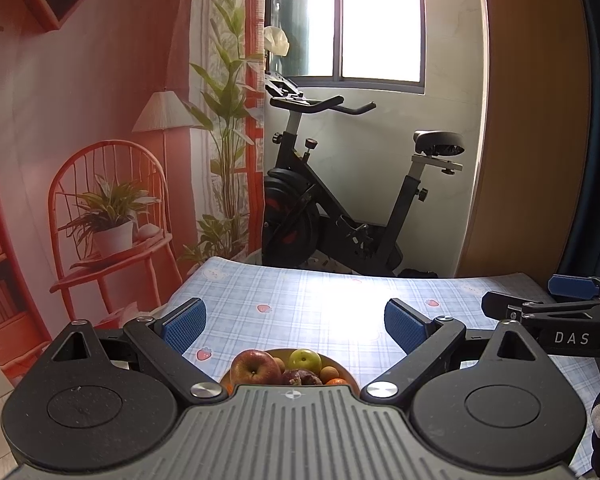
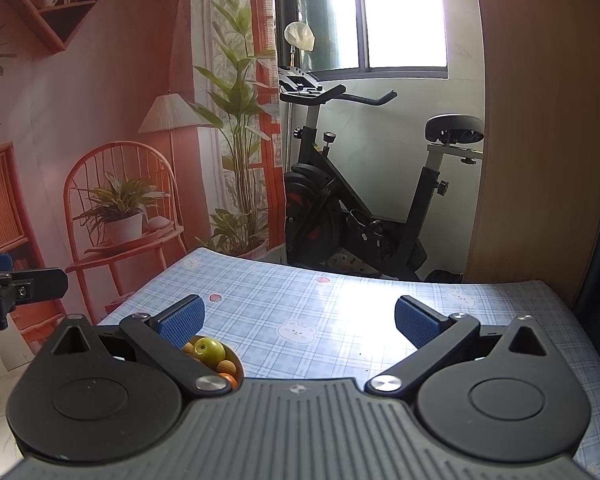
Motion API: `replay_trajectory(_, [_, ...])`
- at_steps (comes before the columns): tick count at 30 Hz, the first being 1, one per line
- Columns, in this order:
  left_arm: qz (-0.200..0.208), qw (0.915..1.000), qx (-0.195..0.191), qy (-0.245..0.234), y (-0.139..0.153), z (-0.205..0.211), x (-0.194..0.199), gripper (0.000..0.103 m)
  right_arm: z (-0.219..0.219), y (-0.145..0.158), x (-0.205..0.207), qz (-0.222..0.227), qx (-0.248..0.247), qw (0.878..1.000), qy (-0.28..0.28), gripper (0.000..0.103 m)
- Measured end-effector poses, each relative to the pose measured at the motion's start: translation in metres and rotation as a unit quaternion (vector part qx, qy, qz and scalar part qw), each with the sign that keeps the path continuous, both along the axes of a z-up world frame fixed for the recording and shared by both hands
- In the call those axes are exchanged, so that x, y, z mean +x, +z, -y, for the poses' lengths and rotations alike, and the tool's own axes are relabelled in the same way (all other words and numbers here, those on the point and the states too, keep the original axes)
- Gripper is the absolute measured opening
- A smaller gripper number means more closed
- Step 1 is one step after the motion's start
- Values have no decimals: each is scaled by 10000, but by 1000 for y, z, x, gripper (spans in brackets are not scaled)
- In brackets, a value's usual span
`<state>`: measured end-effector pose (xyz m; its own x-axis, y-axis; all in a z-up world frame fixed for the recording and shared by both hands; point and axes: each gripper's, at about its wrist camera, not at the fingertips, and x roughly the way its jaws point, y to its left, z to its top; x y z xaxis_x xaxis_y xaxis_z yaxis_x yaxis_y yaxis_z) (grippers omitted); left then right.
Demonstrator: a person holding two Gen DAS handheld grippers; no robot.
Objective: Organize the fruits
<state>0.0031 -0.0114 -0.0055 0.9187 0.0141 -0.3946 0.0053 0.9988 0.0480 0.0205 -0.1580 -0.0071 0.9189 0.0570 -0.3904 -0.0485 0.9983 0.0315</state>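
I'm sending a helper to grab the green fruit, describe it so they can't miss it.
Start at the blue checked tablecloth; near its front edge sits a bowl of fruit. The green fruit lies at the bowl's back, right of the red apple. It is the only green piece.
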Motion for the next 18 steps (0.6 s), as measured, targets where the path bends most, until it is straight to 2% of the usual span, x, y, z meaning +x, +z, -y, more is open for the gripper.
replay_trajectory(18, [-3, 10000, -63, 41, 4, 0, -1, 97, 1, 1, -1, 39, -17, 10000, 18, 103])
